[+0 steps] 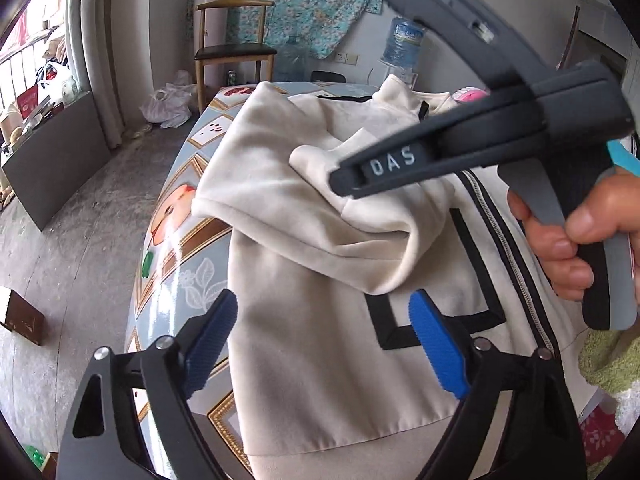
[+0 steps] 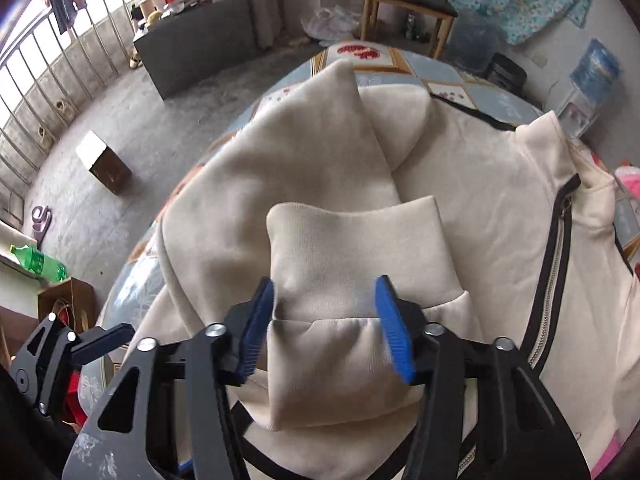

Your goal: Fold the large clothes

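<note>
A cream zip-up jacket [image 1: 320, 380] [image 2: 480, 208] with black trim lies spread on the table, zipper side up. Its sleeve [image 1: 320, 208] [image 2: 352, 248] is folded over the body, and the cuff end is bunched between the blue pads of my right gripper [image 2: 326, 320], which is shut on it. The left wrist view shows that right gripper [image 1: 340, 178] from the side, with a hand on its handle and the sleeve hanging from its tip. My left gripper [image 1: 324, 344] hovers open over the lower part of the jacket, with nothing between its fingers.
The table [image 1: 172, 260] has a glossy patterned cover, and its edge drops to the concrete floor on the left. A wooden chair [image 1: 232, 52] and a water bottle [image 1: 404, 44] stand beyond it. A green towel [image 1: 608, 360] lies at the right. A small box [image 2: 104, 160] sits on the floor.
</note>
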`<state>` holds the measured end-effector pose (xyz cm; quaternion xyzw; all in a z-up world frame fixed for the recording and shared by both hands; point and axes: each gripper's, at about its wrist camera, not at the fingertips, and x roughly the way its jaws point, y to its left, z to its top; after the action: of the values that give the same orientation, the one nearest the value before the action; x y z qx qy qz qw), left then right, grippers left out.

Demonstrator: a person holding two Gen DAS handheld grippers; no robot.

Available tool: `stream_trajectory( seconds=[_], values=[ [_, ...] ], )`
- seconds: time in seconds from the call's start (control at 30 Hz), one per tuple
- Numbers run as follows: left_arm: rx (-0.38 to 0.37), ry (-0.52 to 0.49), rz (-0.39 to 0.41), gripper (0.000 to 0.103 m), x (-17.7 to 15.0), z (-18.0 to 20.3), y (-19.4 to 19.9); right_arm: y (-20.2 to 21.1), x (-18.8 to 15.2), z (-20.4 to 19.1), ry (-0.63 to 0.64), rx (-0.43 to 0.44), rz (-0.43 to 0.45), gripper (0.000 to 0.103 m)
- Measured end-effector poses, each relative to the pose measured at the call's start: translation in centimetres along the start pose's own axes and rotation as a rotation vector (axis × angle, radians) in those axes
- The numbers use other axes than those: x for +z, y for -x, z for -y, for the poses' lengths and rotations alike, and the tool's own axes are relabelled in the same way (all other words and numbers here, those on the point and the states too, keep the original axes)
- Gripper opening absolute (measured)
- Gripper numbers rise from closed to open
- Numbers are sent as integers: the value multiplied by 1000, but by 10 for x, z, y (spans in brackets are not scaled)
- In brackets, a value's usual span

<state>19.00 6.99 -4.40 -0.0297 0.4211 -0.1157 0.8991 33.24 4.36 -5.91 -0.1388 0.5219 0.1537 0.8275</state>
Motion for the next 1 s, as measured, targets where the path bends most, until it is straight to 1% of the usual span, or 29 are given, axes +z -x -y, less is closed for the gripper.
stream_trajectory(
  seconds=[0.03, 0.07, 0.1, 0.13, 0.17, 0.27, 0.33, 0.37, 0.4, 0.43, 0.47, 0.5, 0.53, 0.6, 0.63, 0.7, 0.73, 0.77, 0.8, 0.87, 0.93, 1.0],
  values=[
    [-7, 4, -7, 73, 0, -1, -1, -1, -1, 3, 2, 9, -10, 29],
    [-16, 11, -18, 69, -1, -2, -3, 0, -1, 7, 3, 17, -9, 18],
    [-30, 22, -33, 64, -1, -4, -5, 5, 2, 10, -3, 25, 0, 12],
    [-39, 36, -43, 60, -1, -6, -6, 15, 4, 16, -20, 32, 26, 11],
    [-50, 53, -46, 59, 0, -9, -6, 31, 6, 23, -46, 44, 74, 10],
    [-60, 73, -40, 54, 3, -11, -3, 91, -1, 46, -117, 107, 242, 10],
    [-56, 69, -35, 53, 6, -12, 0, 133, -24, 70, -174, 161, 363, 10],
    [-53, 67, -30, 52, 7, -11, 0, 147, -36, 79, -190, 173, 405, 11],
    [-48, 64, -30, 51, 9, -11, 0, 161, -57, 91, -209, 177, 453, 12],
    [-46, 63, -29, 51, 8, -10, 0, 168, -75, 100, -226, 179, 479, 13],
    [-43, 61, -29, 51, 9, -9, -1, 171, -96, 110, -249, 180, 493, 18],
    [-41, 57, -29, 51, 10, -8, -2, 171, -118, 118, -278, 172, 491, 24],
    [-38, 52, -29, 50, 10, -8, -3, 165, -137, 125, -311, 154, 473, 24],
    [-21, 36, -37, 48, 10, -6, -7, 149, -179, 140, -386, 102, 400, 26],
    [-13, 31, -44, 47, 9, -6, -9, 141, -199, 147, -426, 99, 368, 26],
    [1, 28, -57, 44, 8, -6, -13, 131, -236, 161, -531, 121, 325, 27],
    [10, 29, -66, 43, 8, -7, -15, 127, -252, 169, -591, 148, 312, 28],
    [18, 31, -74, 42, 8, -8, -17, 124, -265, 178, -652, 179, 304, 33],
    [27, 33, -81, 40, 7, -9, -20, 124, -274, 182, -700, 198, 299, 41],
    [42, 41, -95, 38, 7, -11, -24, 121, -282, 195, -782, 246, 300, 51],
    [50, 45, -93, 36, 7, -12, -25, 120, -285, 207, -851, 292, 297, 53],
    [61, 45, -96, 36, 8, -10, -26, 113, -284, 216, -910, 311, 284, 53]
  ],
)
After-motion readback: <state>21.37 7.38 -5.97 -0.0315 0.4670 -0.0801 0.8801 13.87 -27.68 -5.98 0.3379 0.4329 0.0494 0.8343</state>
